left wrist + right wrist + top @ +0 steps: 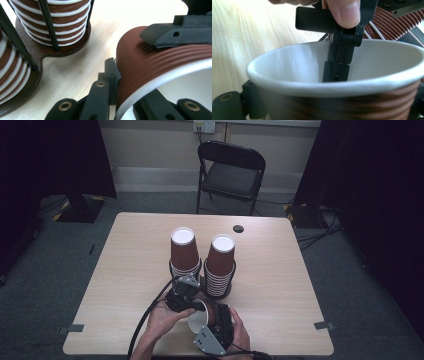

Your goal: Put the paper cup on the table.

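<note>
**Both hand-held grippers on one ribbed paper cup at the near edge of the table**

A single brown ribbed paper cup (201, 316) with a white lining sits between the two hand-held grippers, low and near the person's side of the table (125, 270). In the high view it lies tilted, its white mouth turned towards the left hand-held gripper (192, 304).

The left hand-held gripper is closed as far as it goes, pinching the cup's rim: in the right gripper view one of its black jaws reaches down inside the white lining while the other stays outside the wall, and a thumb (344, 11) presses on the gripper's body just above. In the left gripper view the cup's wall (150, 67) runs between its own two jaws.

The right hand-held gripper (220, 320) holds the cup by its body: its jaws sit on either side of the ribbed wall, one showing in the left gripper view laid flat against the ribs, so it is clamped on the cup.

Behind them, towards the middle of the table, stand two stacks of upturned cups (184, 252) (220, 265), each inside thin black posts on a dark brown holder (50, 53). The held cup is near the holder but not touching it
</note>
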Action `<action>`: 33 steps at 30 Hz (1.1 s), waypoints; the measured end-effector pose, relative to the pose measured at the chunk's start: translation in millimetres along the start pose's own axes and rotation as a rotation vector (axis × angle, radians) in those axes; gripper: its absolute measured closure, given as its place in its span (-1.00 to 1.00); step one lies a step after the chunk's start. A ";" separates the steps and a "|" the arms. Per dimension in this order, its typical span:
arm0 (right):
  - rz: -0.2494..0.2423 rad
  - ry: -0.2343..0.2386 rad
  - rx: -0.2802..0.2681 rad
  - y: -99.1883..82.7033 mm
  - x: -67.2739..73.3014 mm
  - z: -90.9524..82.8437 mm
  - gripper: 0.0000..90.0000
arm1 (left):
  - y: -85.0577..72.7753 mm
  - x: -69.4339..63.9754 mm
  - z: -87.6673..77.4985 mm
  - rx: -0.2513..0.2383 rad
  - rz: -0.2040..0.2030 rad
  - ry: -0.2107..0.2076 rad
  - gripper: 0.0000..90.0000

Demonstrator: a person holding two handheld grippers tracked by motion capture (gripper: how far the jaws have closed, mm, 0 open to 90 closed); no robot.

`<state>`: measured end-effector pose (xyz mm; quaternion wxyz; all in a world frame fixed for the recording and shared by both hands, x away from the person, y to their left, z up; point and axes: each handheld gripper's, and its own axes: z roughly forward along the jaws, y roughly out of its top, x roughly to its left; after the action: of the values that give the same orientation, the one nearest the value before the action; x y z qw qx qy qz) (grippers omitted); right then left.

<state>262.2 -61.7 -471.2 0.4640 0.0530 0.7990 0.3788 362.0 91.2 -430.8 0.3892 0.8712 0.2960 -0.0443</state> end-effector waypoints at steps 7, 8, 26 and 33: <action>0.005 0.007 -0.007 -1.6 0.6 1.5 -0.79 | -4.8 1.5 1.1 -0.032 0.001 -0.003 0.91; 0.015 0.012 -0.016 -2.2 -0.3 1.5 -0.78 | -5.5 2.4 0.5 -0.033 0.007 0.000 0.91; 0.154 0.066 -0.030 -8.4 -14.8 -0.7 -0.76 | -19.9 0.3 -5.2 -0.235 0.047 0.059 0.43; 0.258 0.091 -0.024 -13.2 -20.9 -1.0 -0.75 | -26.7 4.9 -11.0 -0.307 0.003 0.109 -0.10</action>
<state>276.8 -80.7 -465.0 0.3753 0.1323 0.8012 0.4470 349.6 115.2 -442.0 0.5013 0.8028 0.3189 0.0495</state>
